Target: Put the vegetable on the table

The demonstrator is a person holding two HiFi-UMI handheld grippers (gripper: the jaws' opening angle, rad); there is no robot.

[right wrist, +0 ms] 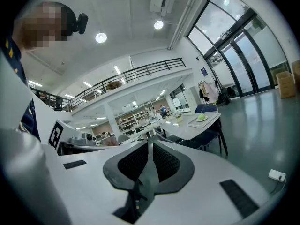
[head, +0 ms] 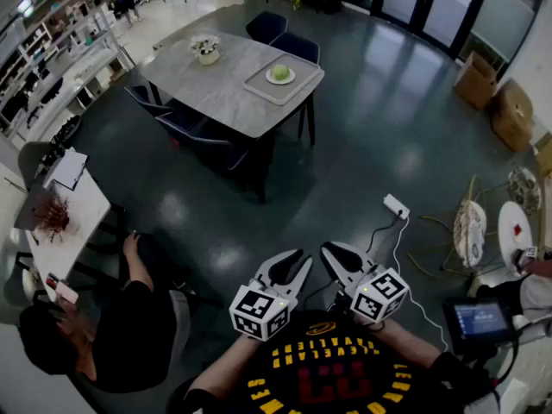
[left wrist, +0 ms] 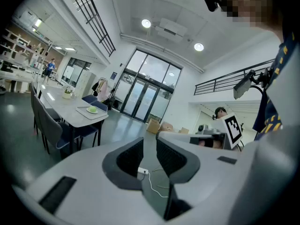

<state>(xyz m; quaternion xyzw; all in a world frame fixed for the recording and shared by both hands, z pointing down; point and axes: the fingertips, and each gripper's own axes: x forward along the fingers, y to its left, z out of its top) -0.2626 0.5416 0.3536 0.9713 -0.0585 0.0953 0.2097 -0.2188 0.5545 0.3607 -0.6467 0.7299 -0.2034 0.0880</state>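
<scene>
A round green vegetable [head: 280, 72] lies on a small plate on a grey tray [head: 259, 86], at the right end of a grey dining table [head: 207, 89] far ahead. It also shows small in the left gripper view as the vegetable [left wrist: 92, 109] and in the right gripper view as the vegetable [right wrist: 202, 117]. Both grippers are held close to the person's chest, well away from the table. My left gripper [head: 291, 259] [left wrist: 150, 144] has a narrow gap between its jaws and holds nothing. My right gripper [head: 333, 250] [right wrist: 150, 143] has its pads touching and is empty.
Dark blue chairs [head: 194, 132] surround the table, and a flower pot [head: 207, 52] stands on it. A power strip [head: 396, 205] with its cable lies on the dark floor ahead. A seated person [head: 103, 335] is at the lower left by a white desk [head: 73, 222]. Cardboard boxes [head: 496, 93] stand at the right.
</scene>
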